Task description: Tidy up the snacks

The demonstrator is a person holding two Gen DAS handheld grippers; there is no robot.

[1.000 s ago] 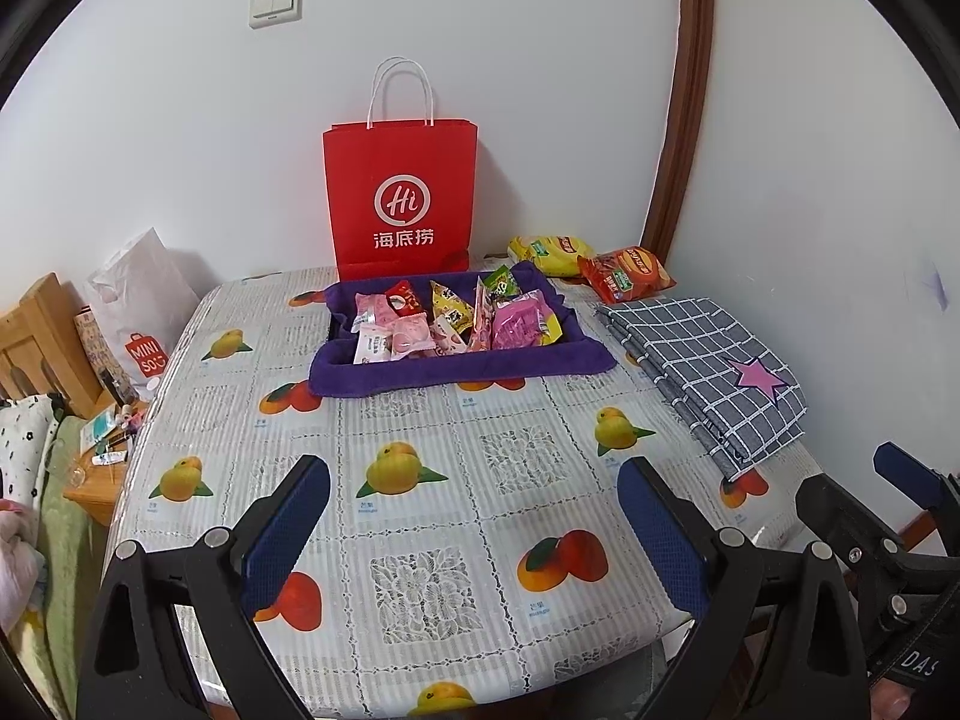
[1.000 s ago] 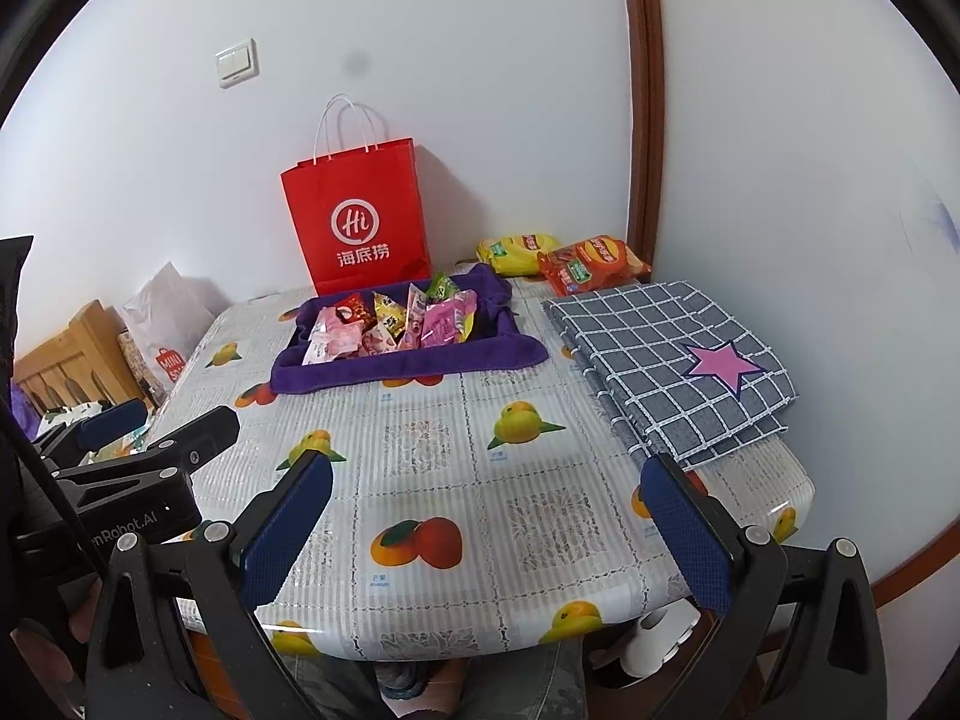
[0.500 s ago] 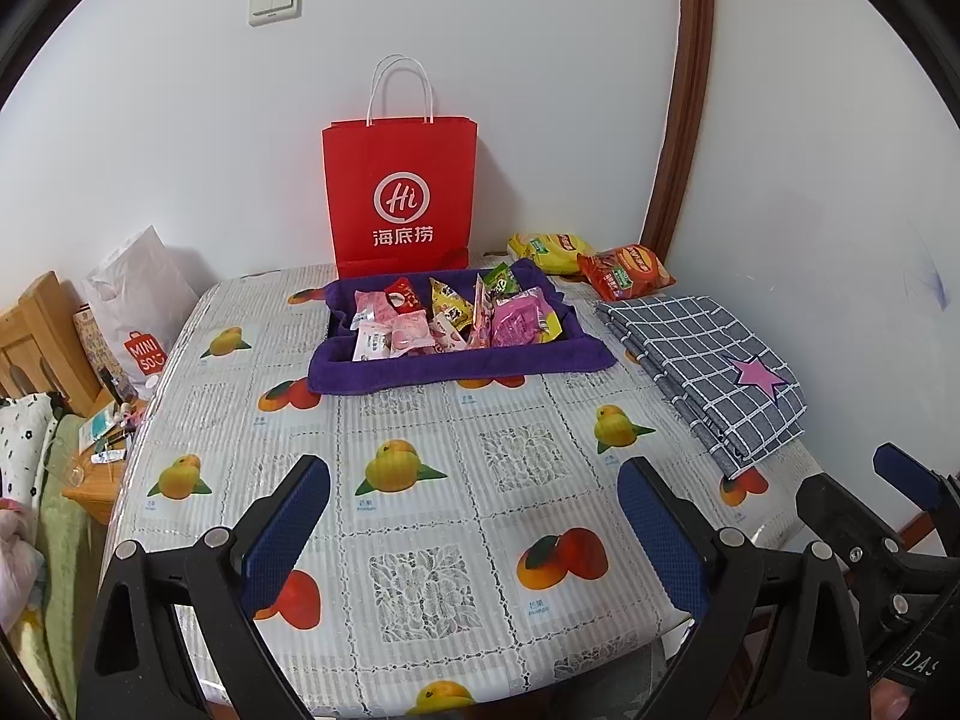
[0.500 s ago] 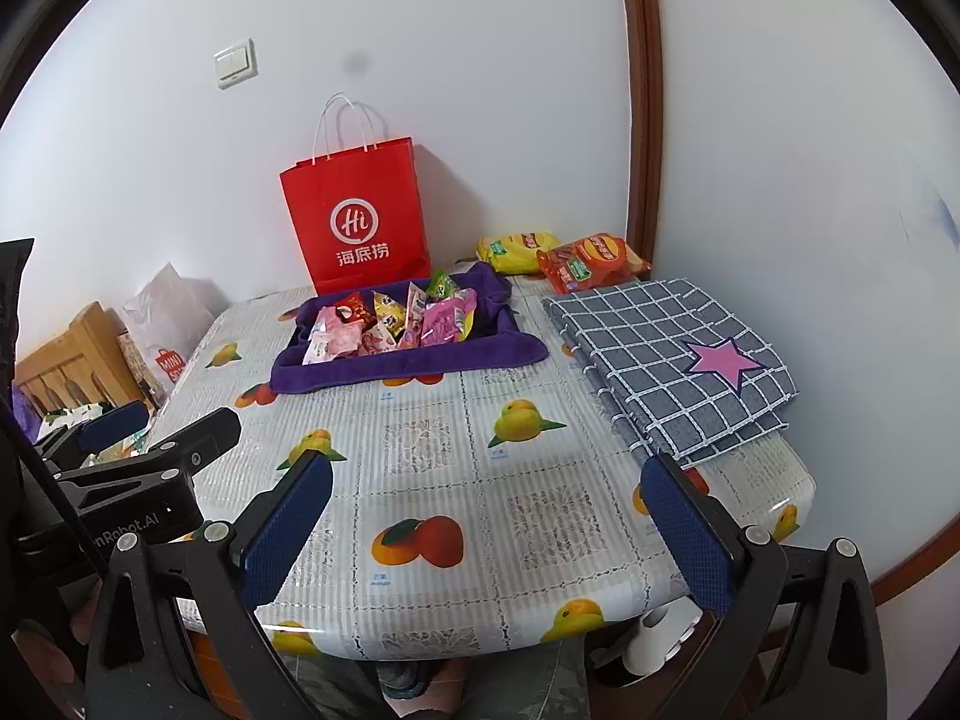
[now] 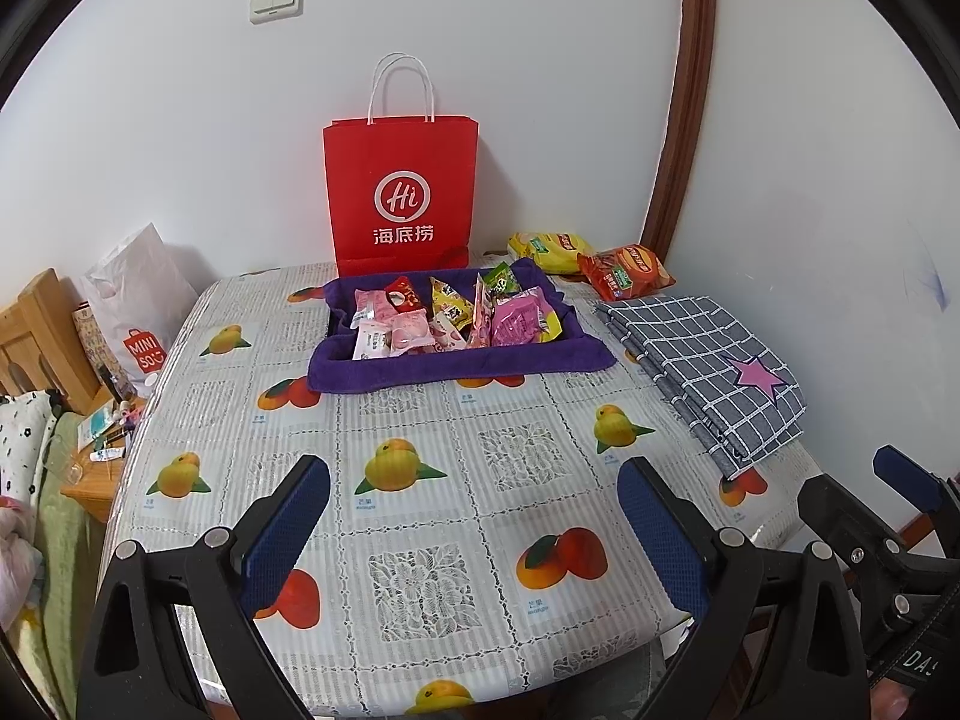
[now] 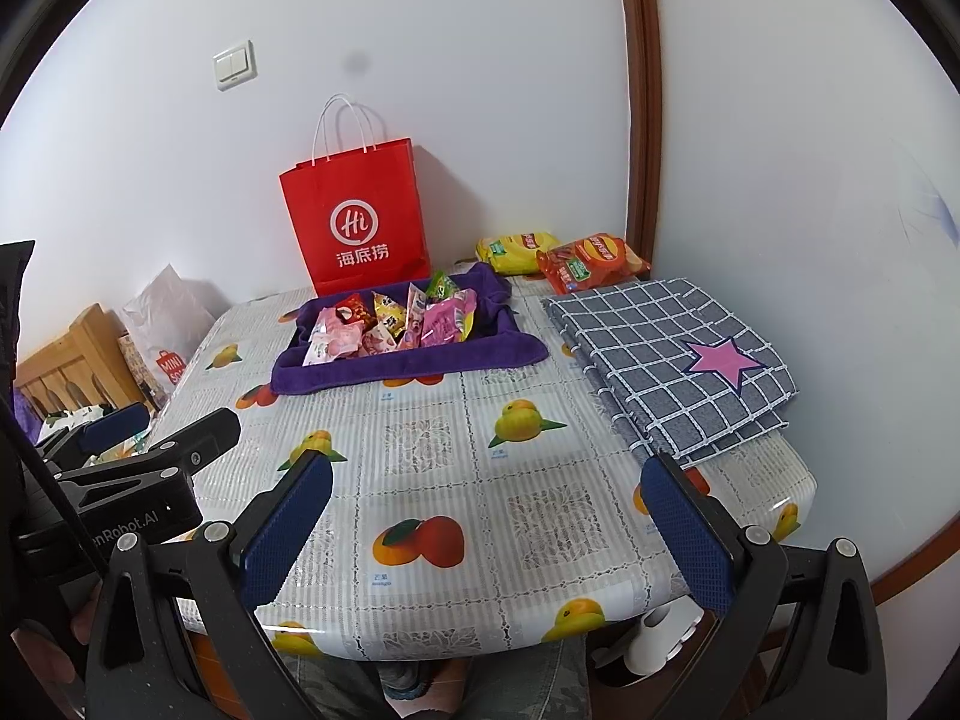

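Note:
A purple tray [image 5: 420, 367] [image 6: 384, 373] lined with purple cloth sits at the far middle of the table and holds several small snack packets [image 5: 456, 315] [image 6: 393, 321]. A yellow chip bag [image 5: 543, 249] [image 6: 513, 252] and an orange chip bag [image 5: 627, 270] [image 6: 591, 261] lie behind it at the far right. My left gripper [image 5: 474, 516] is open and empty over the table's near edge. My right gripper [image 6: 489, 510] is open and empty, also at the near edge, to the right of the left one.
A red paper bag [image 5: 401, 192] [image 6: 357, 216] stands against the wall behind the tray. A folded grey checked cloth with a pink star [image 5: 702, 366] [image 6: 672, 360] lies on the right. The table [image 5: 420, 480] wears a fruit-print cover. A white bag [image 5: 135, 306] and wooden furniture [image 5: 36, 330] stand left.

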